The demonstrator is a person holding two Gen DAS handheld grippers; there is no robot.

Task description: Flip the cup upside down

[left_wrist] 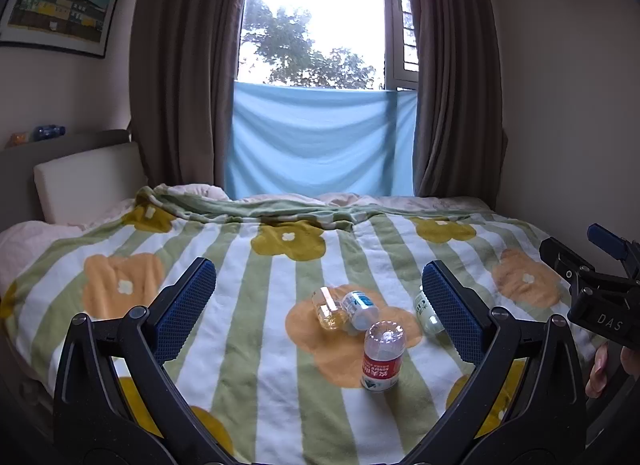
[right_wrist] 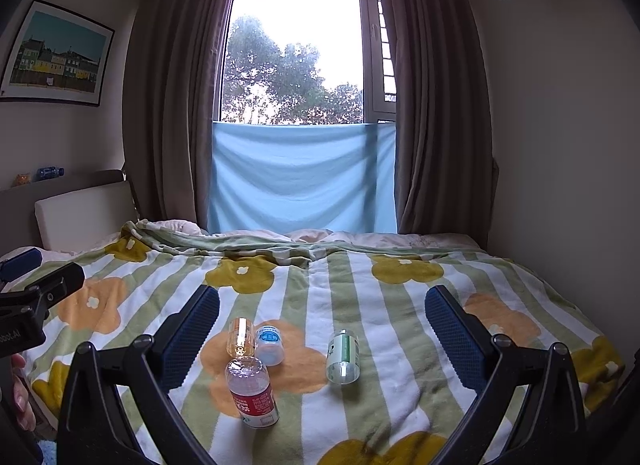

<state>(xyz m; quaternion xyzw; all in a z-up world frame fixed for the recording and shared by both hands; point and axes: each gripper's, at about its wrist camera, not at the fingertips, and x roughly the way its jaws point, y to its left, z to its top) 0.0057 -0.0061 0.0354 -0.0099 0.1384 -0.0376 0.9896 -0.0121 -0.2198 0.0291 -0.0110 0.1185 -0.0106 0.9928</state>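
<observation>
Several cut-bottle cups sit on a striped flower blanket (left_wrist: pixel 280 365). A red-label cup (left_wrist: pixel 383 357) (right_wrist: pixel 252 391) stands with its rounded clear end up. Behind it lie on their sides a clear amber-tinted cup (left_wrist: pixel 330 309) (right_wrist: pixel 240 337) and a blue-label cup (left_wrist: pixel 360 305) (right_wrist: pixel 270 345). A green-label cup (left_wrist: pixel 426 313) (right_wrist: pixel 342 357) lies to the right, partly hidden by a finger in the left wrist view. My left gripper (left_wrist: pixel 318 279) hovers open above and in front of the cups, holding nothing. My right gripper (right_wrist: pixel 323 297) is open and holds nothing too.
The blanket covers a bed (right_wrist: pixel 500 305) that ends at a curtained window (right_wrist: pixel 296 65) with a blue cloth (right_wrist: pixel 300 181). A white headboard cushion (left_wrist: pixel 88 181) is at the left. The right gripper's body (left_wrist: pixel 600 289) and a hand (left_wrist: pixel 600 373) are at the right edge.
</observation>
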